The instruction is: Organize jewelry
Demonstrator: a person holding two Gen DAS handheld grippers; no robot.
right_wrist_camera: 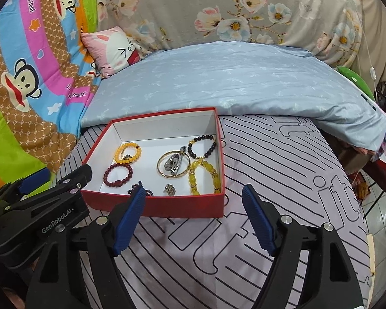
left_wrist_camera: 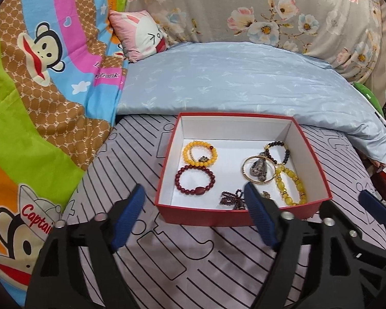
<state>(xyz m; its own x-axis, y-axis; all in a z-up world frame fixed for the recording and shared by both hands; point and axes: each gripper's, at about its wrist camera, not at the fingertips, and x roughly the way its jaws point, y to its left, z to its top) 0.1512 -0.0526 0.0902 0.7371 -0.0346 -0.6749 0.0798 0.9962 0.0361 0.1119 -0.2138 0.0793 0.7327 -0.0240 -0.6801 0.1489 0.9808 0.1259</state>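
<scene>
A red box [left_wrist_camera: 208, 215] with a white inside lies on the striped bed sheet; it also shows in the right wrist view [right_wrist_camera: 182, 204]. In it lie an orange bead bracelet [left_wrist_camera: 200, 153], a dark red bead bracelet [left_wrist_camera: 195, 181], a black bead bracelet [left_wrist_camera: 278, 152], a gold bangle around a grey watch [left_wrist_camera: 258, 171], a yellow bead bracelet [left_wrist_camera: 290, 186], a dark purple bead string [left_wrist_camera: 231, 199] and a small ring [right_wrist_camera: 169, 189]. My left gripper [left_wrist_camera: 194, 193] is open and empty at the box's near wall. My right gripper [right_wrist_camera: 194, 195] is open and empty, near the box's front right.
A light blue pillow [left_wrist_camera: 231, 82] lies behind the box. A pink cushion [left_wrist_camera: 141, 34] and a colourful monkey quilt [left_wrist_camera: 38, 90] are at the left. The bed's edge falls away at the right [right_wrist_camera: 368, 231]. Striped sheet [right_wrist_camera: 283, 167] lies right of the box.
</scene>
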